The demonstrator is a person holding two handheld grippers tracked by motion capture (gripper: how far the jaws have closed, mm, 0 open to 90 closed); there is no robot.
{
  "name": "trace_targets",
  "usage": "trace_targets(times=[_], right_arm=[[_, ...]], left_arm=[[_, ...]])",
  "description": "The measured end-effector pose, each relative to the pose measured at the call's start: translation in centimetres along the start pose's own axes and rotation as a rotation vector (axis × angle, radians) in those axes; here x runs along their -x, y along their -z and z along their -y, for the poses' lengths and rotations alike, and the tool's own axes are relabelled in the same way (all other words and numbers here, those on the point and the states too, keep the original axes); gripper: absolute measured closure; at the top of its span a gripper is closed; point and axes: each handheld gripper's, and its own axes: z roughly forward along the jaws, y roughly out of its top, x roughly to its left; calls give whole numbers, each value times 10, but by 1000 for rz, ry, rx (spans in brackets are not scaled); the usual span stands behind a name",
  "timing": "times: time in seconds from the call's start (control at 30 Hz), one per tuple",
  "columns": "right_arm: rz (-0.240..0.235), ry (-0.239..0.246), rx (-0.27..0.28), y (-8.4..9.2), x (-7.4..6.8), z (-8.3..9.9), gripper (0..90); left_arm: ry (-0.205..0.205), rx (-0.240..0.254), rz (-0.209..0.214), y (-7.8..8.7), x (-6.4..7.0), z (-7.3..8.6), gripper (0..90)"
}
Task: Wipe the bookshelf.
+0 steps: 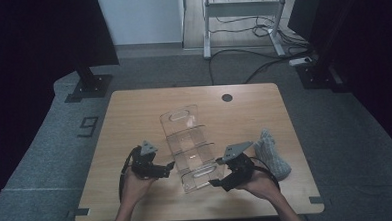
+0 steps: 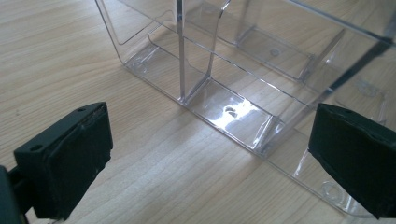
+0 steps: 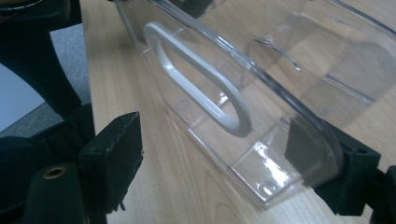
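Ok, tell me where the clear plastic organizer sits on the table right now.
In the high view the clear organizer lies mid-table, running from the centre toward the near edge, between the left gripper and right gripper, with a grey cloth to its right.

Bare tabletop [image 1: 134, 108] left of clear organizer [image 1: 190, 141]; grey cloth [image 1: 272, 152] crowding its right

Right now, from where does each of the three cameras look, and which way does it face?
High view: above the person's side, looking forward and down on the wooden table; both forearms, left gripper and right gripper show.
Left gripper view: rides that gripper, facing the clear organizer; its two black fingers stand apart.
Right gripper view: faces the organizer's handle end; one finger sits behind the clear wall.
All three views share the organizer and the table.
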Motion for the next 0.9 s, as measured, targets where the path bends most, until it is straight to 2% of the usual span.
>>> trace_targets(times=[0.1, 0.23, 0.33, 0.43, 0.57, 0.67, 0.9], right_arm=[[-10, 9, -6, 0, -2, -1, 171], [-3, 5, 13, 7, 2, 0, 250], [19, -5, 50, 16, 6, 1, 368], [16, -5, 78, 24, 9, 2, 481], [39, 14, 74, 27, 11, 3, 590], [38, 21, 71, 29, 12, 4, 684], [51, 52, 55, 28, 8, 2, 720]], left_arm=[[0, 3, 7, 1, 0, 0, 0], [4, 20, 21, 6, 0, -1, 0], [12, 30, 24, 11, -1, 0, 0], [13, 30, 22, 15, -1, 1, 0], [9, 26, 15, 20, -3, 4, 0], [16, 27, 12, 24, -6, 7, 0], [30, 32, 7, 32, -12, 11, 0]])
